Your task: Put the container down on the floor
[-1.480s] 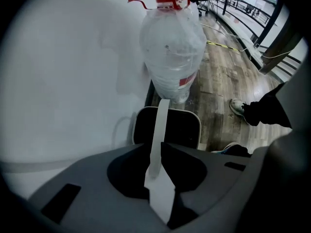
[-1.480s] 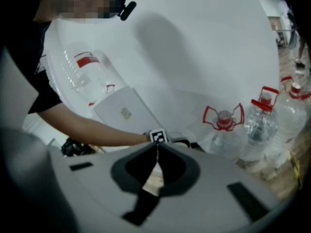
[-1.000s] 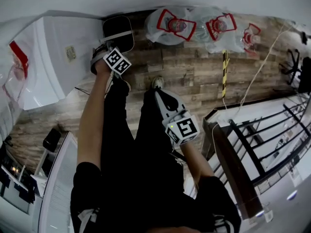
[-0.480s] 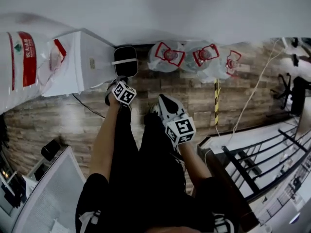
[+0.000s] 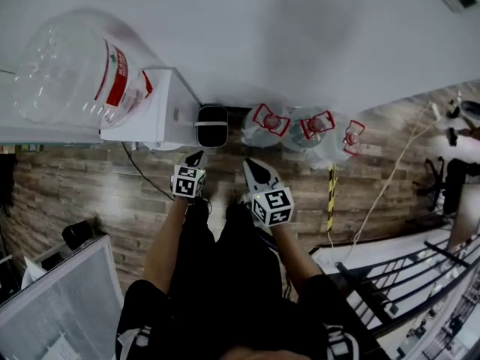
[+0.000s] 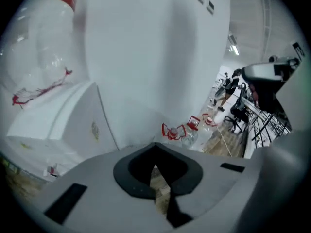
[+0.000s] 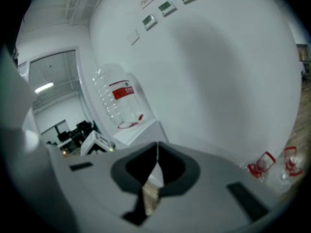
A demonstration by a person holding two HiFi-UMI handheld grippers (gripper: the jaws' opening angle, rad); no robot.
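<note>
The container (image 5: 212, 126) is a black bin with a white band. It stands on the wooden floor against the wall, beside the white water dispenser (image 5: 161, 107). My left gripper (image 5: 196, 156) hangs shut just short of the bin, apart from it and holding nothing. To its right, my right gripper (image 5: 250, 165) is also shut and empty. In the left gripper view the shut jaws (image 6: 155, 145) point at the wall corner and hide the bin. The right gripper view looks past its shut jaws (image 7: 157, 145) at the dispenser's clear bottle (image 7: 119, 103).
Three clear water jugs with red handles (image 5: 304, 130) lie on the floor right of the bin. A large clear bottle (image 5: 75, 66) tops the dispenser. Yellow-black tape (image 5: 330, 197) and a white cable (image 5: 382, 193) cross the floor. A black railing (image 5: 390, 291) is at lower right, a desk (image 5: 60, 306) at lower left.
My left gripper was up against the black bin; now it hangs back from it, with the bin on the floor. The head view has tilted up, showing the dispenser bottle.
</note>
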